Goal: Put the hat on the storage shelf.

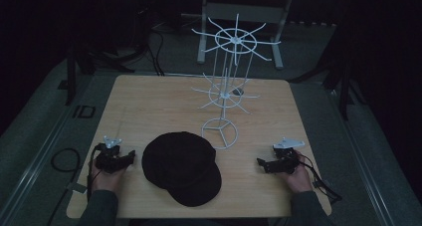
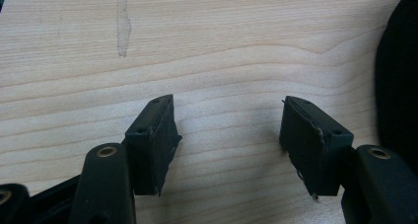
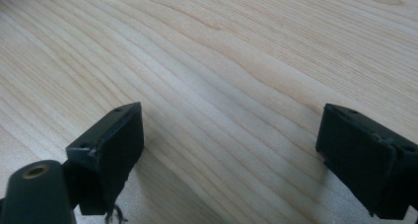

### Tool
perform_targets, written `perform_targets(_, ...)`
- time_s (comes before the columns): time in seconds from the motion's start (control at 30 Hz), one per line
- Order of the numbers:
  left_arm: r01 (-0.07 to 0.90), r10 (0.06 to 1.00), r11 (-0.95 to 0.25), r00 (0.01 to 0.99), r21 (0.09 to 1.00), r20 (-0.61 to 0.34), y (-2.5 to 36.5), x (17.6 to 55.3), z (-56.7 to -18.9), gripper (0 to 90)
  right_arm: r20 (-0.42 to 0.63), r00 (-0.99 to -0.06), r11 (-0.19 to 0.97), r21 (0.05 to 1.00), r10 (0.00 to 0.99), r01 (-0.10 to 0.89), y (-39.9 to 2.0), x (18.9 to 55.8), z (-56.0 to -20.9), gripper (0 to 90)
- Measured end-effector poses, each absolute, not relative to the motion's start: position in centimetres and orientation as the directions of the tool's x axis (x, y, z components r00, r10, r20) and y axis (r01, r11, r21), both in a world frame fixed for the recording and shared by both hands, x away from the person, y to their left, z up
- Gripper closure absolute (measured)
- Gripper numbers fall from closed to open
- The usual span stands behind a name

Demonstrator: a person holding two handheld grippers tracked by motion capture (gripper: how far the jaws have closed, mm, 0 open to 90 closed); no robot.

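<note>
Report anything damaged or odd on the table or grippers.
The left gripper has frayed, peeling pads; a pale scuff streaks the table. The black cap lies flat, the white rack upright.

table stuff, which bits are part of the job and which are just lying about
Part of the job:
black cap
white wire rack
left hand-held gripper, open
right hand-held gripper, open

Just lying about:
cables on the floor
grey frame behind the table
</note>
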State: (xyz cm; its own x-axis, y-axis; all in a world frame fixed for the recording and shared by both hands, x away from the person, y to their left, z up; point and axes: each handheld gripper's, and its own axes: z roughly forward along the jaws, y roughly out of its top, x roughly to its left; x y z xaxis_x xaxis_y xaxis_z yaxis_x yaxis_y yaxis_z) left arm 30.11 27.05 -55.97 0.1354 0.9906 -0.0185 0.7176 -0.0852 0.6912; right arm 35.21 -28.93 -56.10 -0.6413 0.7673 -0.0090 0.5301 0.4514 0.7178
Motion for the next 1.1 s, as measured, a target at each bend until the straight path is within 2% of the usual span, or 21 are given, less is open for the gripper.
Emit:
perform_targets(0.33, 0.74, 0.983, -0.091, 0.174, 0.666, -0.058, 26.9, 29.6, -54.9, 45.9, -0.01, -0.633, 0.446, 0.718, 0.774, 0.534, -29.0, 35.0, -56.1, 11.1)
perform_targets(0.6, 0.724, 0.953, -0.143, 0.285, 0.675, -0.103, 26.2, 29.2, -52.8, 46.0, -0.009, -0.631, 0.445, 0.718, 0.775, 0.535, -28.9, 35.0, -56.1, 11.1)
perform_targets(1.1, 0.701, 0.923, -0.153, 0.354, 0.696, -0.153, 24.7, 28.1, -50.5, 38.1, -0.009, -0.629, 0.443, 0.718, 0.778, 0.537, -28.9, 35.0, -56.1, 11.2)
